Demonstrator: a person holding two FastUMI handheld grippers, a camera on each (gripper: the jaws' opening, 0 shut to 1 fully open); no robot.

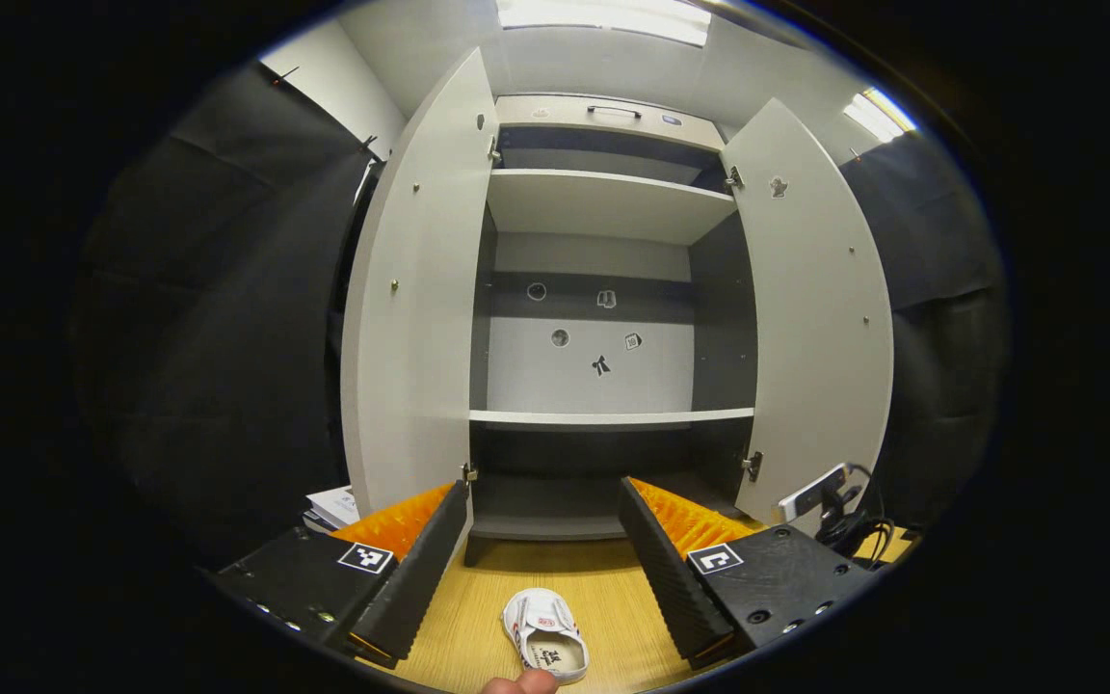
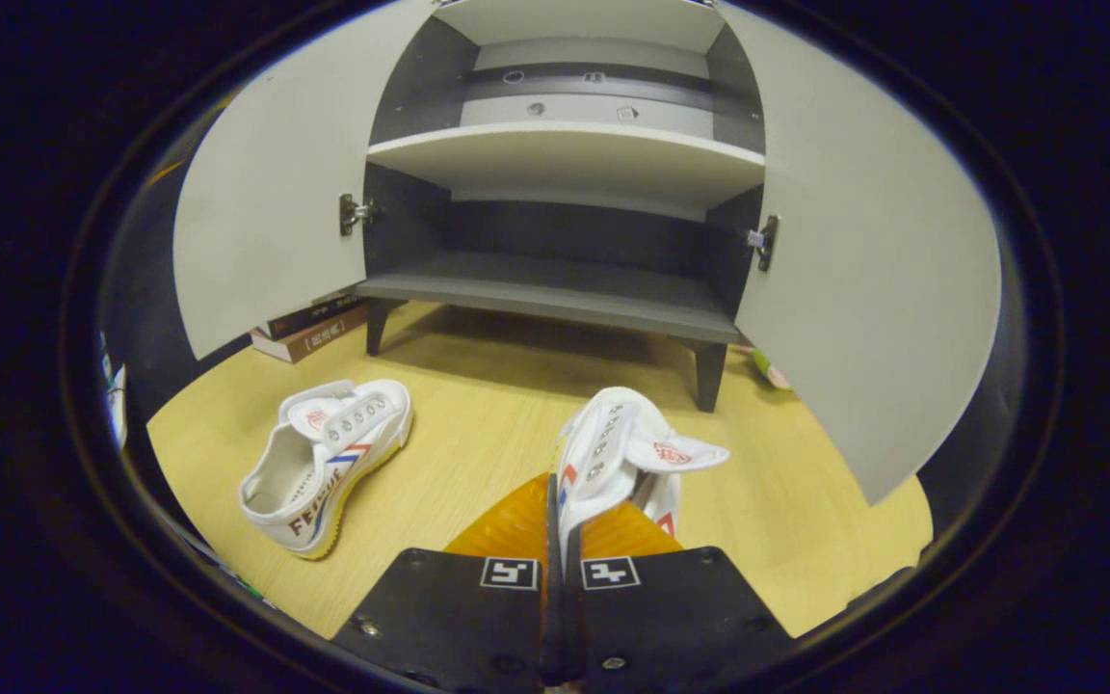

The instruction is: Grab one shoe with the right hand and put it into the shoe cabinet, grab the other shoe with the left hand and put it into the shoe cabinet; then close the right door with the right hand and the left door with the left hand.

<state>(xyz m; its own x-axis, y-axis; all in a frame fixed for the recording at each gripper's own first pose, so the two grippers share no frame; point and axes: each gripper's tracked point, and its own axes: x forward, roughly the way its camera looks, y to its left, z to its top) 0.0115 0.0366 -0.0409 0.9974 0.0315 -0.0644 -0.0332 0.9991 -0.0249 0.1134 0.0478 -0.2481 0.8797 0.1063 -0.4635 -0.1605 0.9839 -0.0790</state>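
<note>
My right gripper (image 2: 555,482) is clamped on one shoe (image 2: 618,453), its two fingers pinched tight on the shoe's side wall, with the tongue flopping to the right. The shoe sits low over the wooden floor (image 2: 478,424), in front of the cabinet (image 2: 565,154), whose two doors stand wide. The other shoe (image 2: 329,463) lies on the floor off to the left, toe pointing toward the cabinet (some books (image 2: 309,328) are stacked behind the left door (image 2: 266,222)). The right door (image 2: 863,280) swings out past the held shoe.

My left gripper (image 1: 545,549) has its fingers spread wide with nothing between them, and it faces the open cabinet shelves squarely. Below and between its fingers I see a shoe on the floor, with a fingertip (image 1: 521,682) just at the view's bottom edge.
</note>
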